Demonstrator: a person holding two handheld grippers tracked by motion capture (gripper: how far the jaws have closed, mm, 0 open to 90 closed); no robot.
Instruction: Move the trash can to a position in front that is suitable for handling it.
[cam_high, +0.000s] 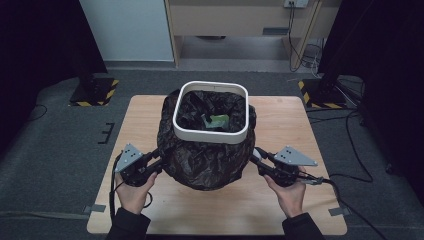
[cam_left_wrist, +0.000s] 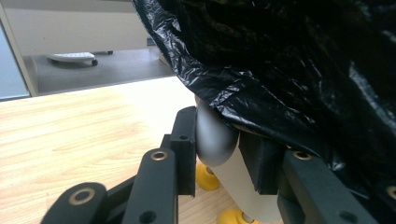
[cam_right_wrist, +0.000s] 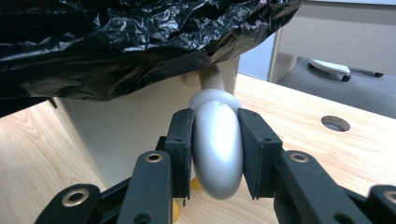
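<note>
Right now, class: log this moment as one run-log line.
left gripper: shut on left handle | right gripper: shut on right handle | bin: on table, bag draped

bin (cam_high: 210, 134): white rim and off-white walls
bag (cam_high: 205, 160): glossy black, crinkled, with pale glints on the folds
scrap in the bin (cam_high: 219, 120): green
bin handle, left gripper view (cam_left_wrist: 212, 140): plain silver-grey
bin handle, right gripper view (cam_right_wrist: 217, 149): plain silver-grey
bin feet (cam_left_wrist: 208, 177): yellow
left gripper (cam_high: 150, 162): black, with a grey plate on top
right gripper (cam_high: 261, 162): black, with a grey plate on top
table (cam_high: 280, 125): light wood with fine grain
floor (cam_high: 55, 130): dark grey
stand bases (cam_high: 95, 92): black, edged with yellow-and-black stripes
sleeves (cam_high: 127, 225): black
</note>
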